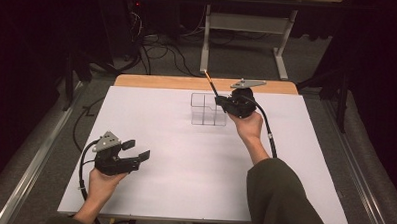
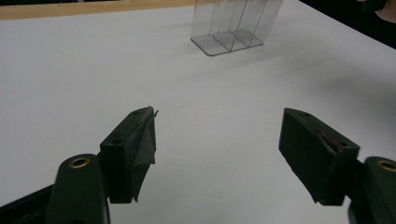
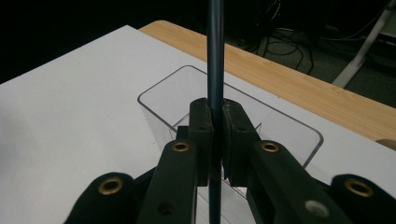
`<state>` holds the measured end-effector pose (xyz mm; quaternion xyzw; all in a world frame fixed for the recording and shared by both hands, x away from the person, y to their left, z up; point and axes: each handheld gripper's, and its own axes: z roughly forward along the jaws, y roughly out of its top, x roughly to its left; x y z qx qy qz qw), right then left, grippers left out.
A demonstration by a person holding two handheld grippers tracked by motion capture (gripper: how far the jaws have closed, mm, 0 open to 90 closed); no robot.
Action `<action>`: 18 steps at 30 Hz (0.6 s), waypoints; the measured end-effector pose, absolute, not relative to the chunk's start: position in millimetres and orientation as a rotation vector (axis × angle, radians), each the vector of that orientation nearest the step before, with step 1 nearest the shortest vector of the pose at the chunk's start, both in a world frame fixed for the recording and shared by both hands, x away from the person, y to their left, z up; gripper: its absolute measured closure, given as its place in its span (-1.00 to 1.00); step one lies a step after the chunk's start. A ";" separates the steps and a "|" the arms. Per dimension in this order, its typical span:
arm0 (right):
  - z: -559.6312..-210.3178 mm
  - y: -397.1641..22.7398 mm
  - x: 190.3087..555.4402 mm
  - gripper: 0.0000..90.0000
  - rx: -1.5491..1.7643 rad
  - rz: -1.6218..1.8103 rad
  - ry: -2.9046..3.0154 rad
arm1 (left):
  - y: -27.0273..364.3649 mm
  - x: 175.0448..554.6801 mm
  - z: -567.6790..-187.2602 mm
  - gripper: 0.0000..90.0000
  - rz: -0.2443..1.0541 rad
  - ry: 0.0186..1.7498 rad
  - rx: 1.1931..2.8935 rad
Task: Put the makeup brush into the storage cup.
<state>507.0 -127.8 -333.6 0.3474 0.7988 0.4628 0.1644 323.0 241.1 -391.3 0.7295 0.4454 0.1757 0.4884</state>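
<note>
Rod in my grip: my right gripper (image 3: 215,135) has its jaws pressed tight on one thin dark rod (image 3: 215,56), which stands between the pads and runs up past them and down below them
Rod from above: in the high view the rod (image 1: 211,86) slants up and away from my right gripper (image 1: 226,104), with an orange tip at its far end
Rod and holder: the rod hangs over one clear plastic holder (image 3: 187,93), just behind my closed jaws; I cannot tell whether its lower end touches the inside
Holder's place: the holder (image 1: 206,110) stands upright near the far middle of the white table (image 1: 184,171), just left of my right hand (image 1: 247,126)
Holder's compartments: three, side by side, seen from my left gripper's view (image 2: 233,28)
My left gripper: the left gripper (image 2: 217,140) has its jaws spread wide with nothing between them, low over bare table, well apart from the holder
Left gripper from above: it (image 1: 137,150) sits at the near left of the table
Count: two grippers, one rod, one holder
</note>
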 end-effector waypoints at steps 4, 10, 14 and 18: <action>-334.8 -128.4 509.9 0.90 0.997 1.312 2.269 | 241.1 322.8 -391.0 -0.39 0.429 1.083 1.771; -335.3 -129.5 513.0 0.90 1.014 1.305 2.260 | 240.6 322.8 -390.9 -0.39 0.430 1.081 1.772; -335.4 -128.8 517.1 0.90 1.019 1.296 2.261 | 240.5 322.8 -390.9 -0.39 0.429 1.081 1.772; -334.5 -126.4 519.5 0.90 1.015 1.295 2.260 | 240.6 322.9 -390.9 -0.39 0.427 1.081 1.771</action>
